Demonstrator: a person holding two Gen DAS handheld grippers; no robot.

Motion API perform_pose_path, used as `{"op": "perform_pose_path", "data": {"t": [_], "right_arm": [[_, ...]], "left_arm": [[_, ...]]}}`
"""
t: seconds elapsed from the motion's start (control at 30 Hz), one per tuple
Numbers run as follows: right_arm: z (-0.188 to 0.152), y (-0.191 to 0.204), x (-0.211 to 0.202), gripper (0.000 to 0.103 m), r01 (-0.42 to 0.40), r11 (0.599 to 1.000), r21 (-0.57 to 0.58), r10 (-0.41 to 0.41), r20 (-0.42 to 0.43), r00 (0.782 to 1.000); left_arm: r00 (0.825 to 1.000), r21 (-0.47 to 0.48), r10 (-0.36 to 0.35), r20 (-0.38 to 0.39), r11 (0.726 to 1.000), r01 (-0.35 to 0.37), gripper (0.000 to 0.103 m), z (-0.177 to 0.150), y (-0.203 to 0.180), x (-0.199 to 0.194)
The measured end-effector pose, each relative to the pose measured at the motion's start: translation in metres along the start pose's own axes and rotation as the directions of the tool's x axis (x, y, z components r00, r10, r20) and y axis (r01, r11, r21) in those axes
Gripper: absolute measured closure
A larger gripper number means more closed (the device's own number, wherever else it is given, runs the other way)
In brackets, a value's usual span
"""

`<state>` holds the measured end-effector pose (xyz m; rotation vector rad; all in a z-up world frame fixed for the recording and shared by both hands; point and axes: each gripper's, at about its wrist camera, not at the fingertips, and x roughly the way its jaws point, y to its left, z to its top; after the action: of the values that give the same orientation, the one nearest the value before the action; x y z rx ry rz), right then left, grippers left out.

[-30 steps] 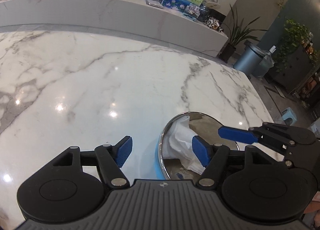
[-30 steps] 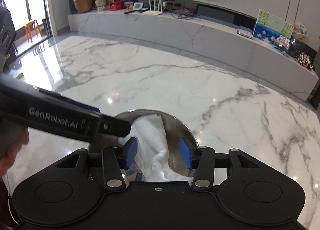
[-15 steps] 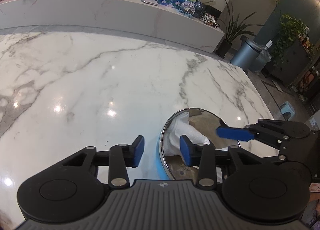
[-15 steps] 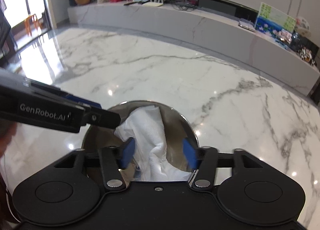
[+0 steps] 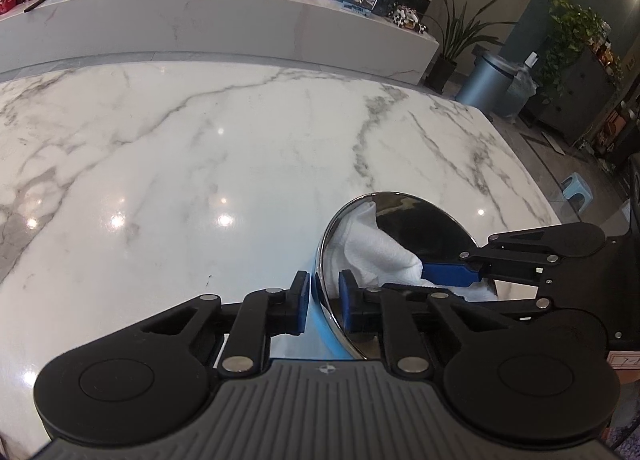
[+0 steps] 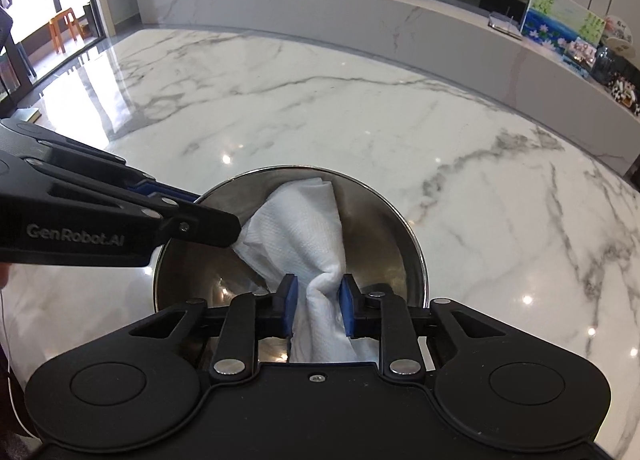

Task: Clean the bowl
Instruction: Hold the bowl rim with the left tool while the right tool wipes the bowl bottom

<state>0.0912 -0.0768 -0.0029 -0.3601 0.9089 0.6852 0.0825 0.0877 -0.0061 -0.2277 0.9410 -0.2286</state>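
**Bowl clamped at the rim, cloth gripped inside**

My left gripper point(image 5: 323, 302) is closed on the bowl point(image 5: 424, 232) at its rim: one blue pad sits outside the wall, the other inside, with the polished steel edge pinched between them. In the left wrist view the bowl lies at about 3 o'clock from the picture's centre, close to the near edge of the counter point(image 5: 200, 164). A light blue outer wall shows just below the steel rim.

My right gripper point(image 6: 317, 306) is closed on the white cloth point(image 6: 304, 228) — both pads press into a bunched fold of it. From the pinch point the cloth spreads upward toward 12 o'clock and lies against the bowl's inner wall, reaching almost to the far rim. In the right wrist view the bowl point(image 6: 384, 244) sits at 6 o'clock, directly ahead of the fingers, and my left gripper point(image 6: 230, 226) enters from 9 o'clock, touching the rim on that side.

The counter is white marble with grey veins — glossy, showing several light reflections. A long marble ledge point(image 6: 360, 16) runs along the far wall at 12 o'clock.
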Motion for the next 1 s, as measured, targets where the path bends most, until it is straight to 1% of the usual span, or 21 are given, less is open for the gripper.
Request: {"op": "perform_pose_path", "data": {"t": [0.07, 0.17, 0.23, 0.37, 0.47, 0.53, 0.63, 0.8, 1.0], "right_arm": [[0.0, 0.0, -0.001, 0.087, -0.008, 1.0, 0.003, 0.008, -0.006, 1.0], [0.0, 0.0, -0.002, 0.09, 0.004, 1.0, -0.007, -0.004, -0.011, 1.0], [0.0, 0.001, -0.002, 0.09, 0.021, 1.0, -0.013, -0.021, -0.013, 1.0], [-0.001, 0.001, -0.003, 0.091, 0.052, 0.998, -0.019, -0.053, -0.018, 0.998], [-0.002, 0.002, -0.004, 0.091, 0.095, 0.995, -0.037, -0.096, -0.022, 0.995], [-0.003, 0.002, -0.005, 0.091, 0.109, 0.993, -0.049, -0.11, -0.02, 0.994], [-0.003, -0.001, -0.007, 0.091, 0.088, 0.996, -0.03, -0.089, -0.016, 0.996], [-0.001, -0.009, -0.018, 0.091, -0.021, 0.999, 0.037, 0.021, -0.004, 1.0], [-0.001, -0.002, -0.019, 0.09, -0.109, 0.994, 0.03, 0.109, -0.023, 0.994]], "left_arm": [[1.0, 0.002, 0.001, -0.001, 1.0, -0.001, 0.089, 0.0, 0.0, 0.0], [1.0, 0.0, 0.003, -0.003, 1.0, -0.003, 0.089, -0.001, 0.001, 0.0], [1.0, -0.004, 0.0, 0.0, 1.0, 0.0, 0.089, -0.001, 0.002, -0.002], [1.0, -0.018, -0.029, 0.003, 0.999, 0.029, 0.088, 0.0, 0.005, -0.007], [0.999, -0.004, -0.039, 0.003, 0.999, 0.039, 0.088, -0.001, 0.002, -0.008], [0.999, 0.006, -0.041, 0.002, 0.999, 0.041, 0.088, -0.001, -0.001, -0.008], [0.999, 0.009, -0.038, -0.006, 0.999, 0.038, 0.088, -0.001, -0.002, -0.006], [0.999, 0.006, -0.047, -0.01, 0.999, 0.047, 0.091, 0.0, -0.002, -0.004], [0.999, 0.001, -0.037, -0.012, 0.999, 0.037, 0.091, 0.001, -0.001, -0.001]]}}
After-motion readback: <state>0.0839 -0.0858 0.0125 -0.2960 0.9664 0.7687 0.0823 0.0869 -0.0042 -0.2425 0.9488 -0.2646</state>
